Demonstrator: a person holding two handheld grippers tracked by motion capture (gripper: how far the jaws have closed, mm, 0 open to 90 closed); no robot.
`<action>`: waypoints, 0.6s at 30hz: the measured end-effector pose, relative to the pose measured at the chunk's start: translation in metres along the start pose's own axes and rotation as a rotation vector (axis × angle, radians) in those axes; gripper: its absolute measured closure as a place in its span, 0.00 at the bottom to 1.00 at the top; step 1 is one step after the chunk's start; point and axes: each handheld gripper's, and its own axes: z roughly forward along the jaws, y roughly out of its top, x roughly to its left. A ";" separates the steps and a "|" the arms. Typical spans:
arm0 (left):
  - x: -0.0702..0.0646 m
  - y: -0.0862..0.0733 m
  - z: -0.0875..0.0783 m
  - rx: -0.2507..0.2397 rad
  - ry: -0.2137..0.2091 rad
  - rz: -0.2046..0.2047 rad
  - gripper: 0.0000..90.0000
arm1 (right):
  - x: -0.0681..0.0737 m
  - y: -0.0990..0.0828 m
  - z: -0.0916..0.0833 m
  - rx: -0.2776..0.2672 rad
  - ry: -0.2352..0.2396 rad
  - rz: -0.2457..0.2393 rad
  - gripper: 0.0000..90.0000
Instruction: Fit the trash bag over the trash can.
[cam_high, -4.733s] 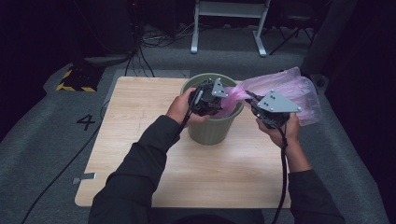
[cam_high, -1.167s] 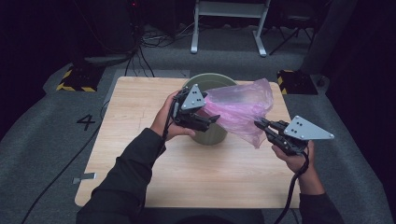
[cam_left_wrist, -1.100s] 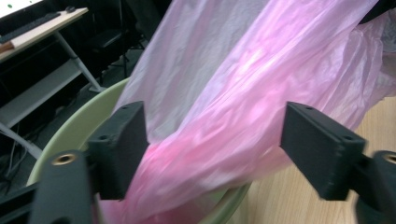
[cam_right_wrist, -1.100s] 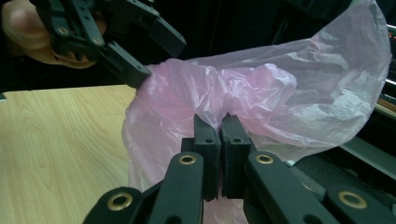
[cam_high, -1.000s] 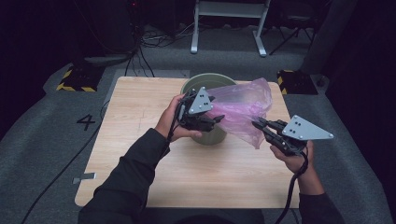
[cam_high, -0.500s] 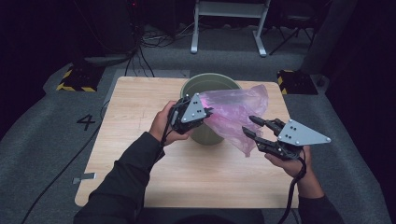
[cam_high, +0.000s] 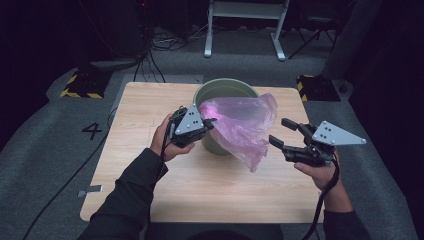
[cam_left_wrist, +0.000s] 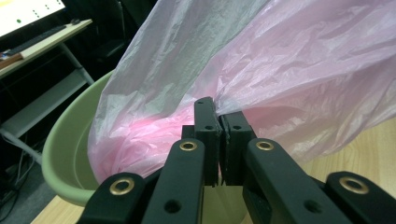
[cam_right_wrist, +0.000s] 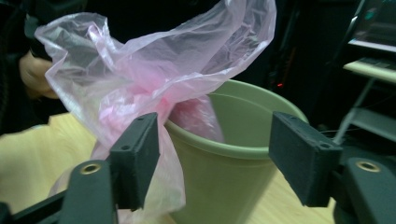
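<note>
- A green bin (cam_high: 223, 95) is standing upright toward the far middle of the wooden bench (cam_high: 150, 105), and a pink plastic bag (cam_high: 245, 125) is lying draped over its near rim, part of it sagging into the bin and part hanging down the outside toward the person's right.
- The left gripper (cam_high: 210, 123) is sitting just beside the bin's near-left rim, held in the person's left hand (cam_high: 165, 142).
- In the left gripper view its jaws are pressing together on a gathered fold of the bag (cam_left_wrist: 261, 70), with the film fanning up and away from the pinch and the bin's rim (cam_left_wrist: 70, 140) curving off to the left.
- The right gripper (cam_high: 282, 132) is hovering to the right of the bin, near the hanging tail of the bag, gripped by the person's right hand (cam_high: 320, 172).
- Its jaws have just been opening and are now standing spread apart; in the high view nothing is lying between them.
- In the right gripper view the spread jaws are framing the bin (cam_right_wrist: 224, 177), and the bag (cam_right_wrist: 140, 79) is trailing down beside the left-hand jaw; whether the film is brushing that jaw cannot be told.
- Both dark sleeves are coming in from the near edge of the bench, and a cable is trailing from each gripper.
</note>
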 end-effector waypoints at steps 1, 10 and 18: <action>0.000 0.000 0.000 -0.001 -0.001 -0.001 0.96 | 0.000 0.001 0.002 -0.004 0.026 0.013 0.34; -0.001 -0.008 -0.004 0.001 0.014 -0.008 0.93 | 0.006 0.008 0.025 0.013 0.145 0.068 0.33; -0.002 -0.009 -0.004 0.004 0.018 -0.006 0.90 | 0.015 0.015 0.038 0.053 0.136 0.049 0.52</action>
